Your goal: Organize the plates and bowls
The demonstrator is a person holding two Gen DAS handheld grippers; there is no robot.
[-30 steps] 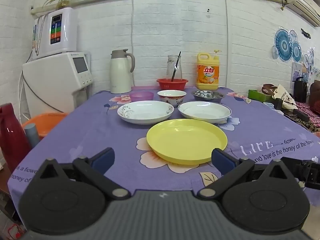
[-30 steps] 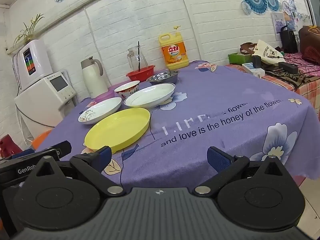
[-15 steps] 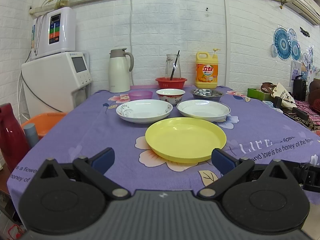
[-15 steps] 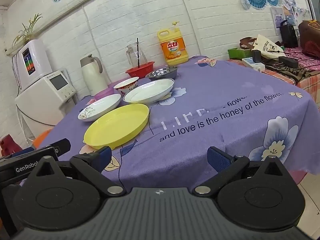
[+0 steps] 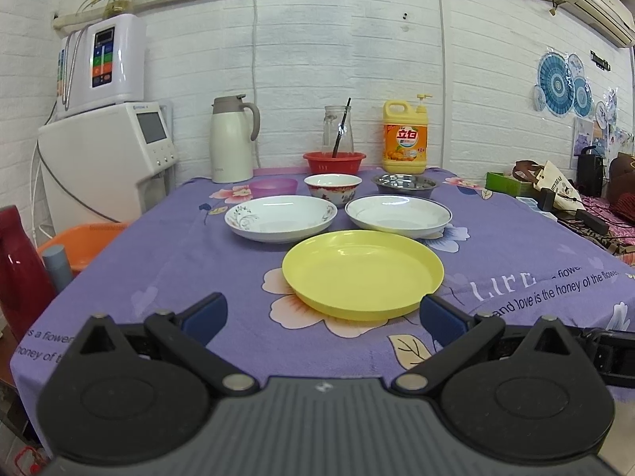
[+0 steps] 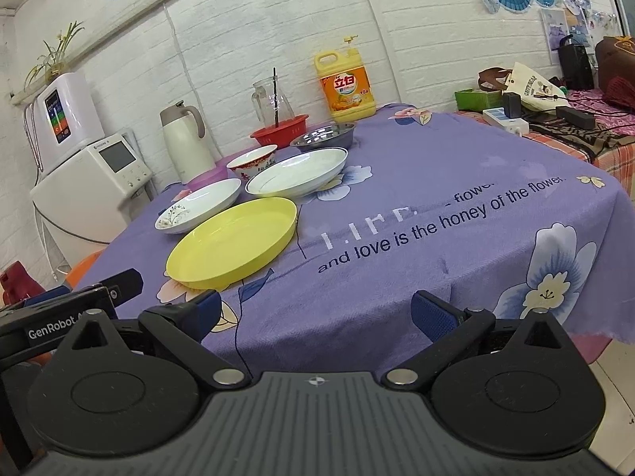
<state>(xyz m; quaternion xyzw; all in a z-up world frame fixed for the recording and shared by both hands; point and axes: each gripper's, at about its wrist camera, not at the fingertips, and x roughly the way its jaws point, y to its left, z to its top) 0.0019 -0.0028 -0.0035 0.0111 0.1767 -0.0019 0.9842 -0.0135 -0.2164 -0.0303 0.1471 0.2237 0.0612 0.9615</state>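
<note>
A yellow plate (image 5: pixel 362 273) (image 6: pixel 234 242) lies nearest on the purple cloth. Behind it lie a white floral plate (image 5: pixel 280 218) (image 6: pixel 198 205) at left and a white blue-rimmed plate (image 5: pixel 398 215) (image 6: pixel 297 172) at right. Further back stand a pink bowl (image 5: pixel 273 187), a red-patterned bowl (image 5: pixel 332 189) (image 6: pixel 252 161) and a steel bowl (image 5: pixel 405 185) (image 6: pixel 323 135). My left gripper (image 5: pixel 323 313) is open and empty, just short of the yellow plate. My right gripper (image 6: pixel 315 313) is open and empty at the table's front edge, right of the yellow plate.
A red basket (image 5: pixel 334 161), glass jar (image 5: pixel 338 131), yellow detergent bottle (image 5: pixel 405 141) and white thermos (image 5: pixel 232 144) stand along the back wall. A white appliance (image 5: pixel 107 162) and an orange basin (image 5: pixel 85 240) are at left. A cluttered side table (image 6: pixel 555 119) is at right.
Both grippers have drifted slightly; the plates sit a touch lower and closer in the views. Nothing on the table has moved.
</note>
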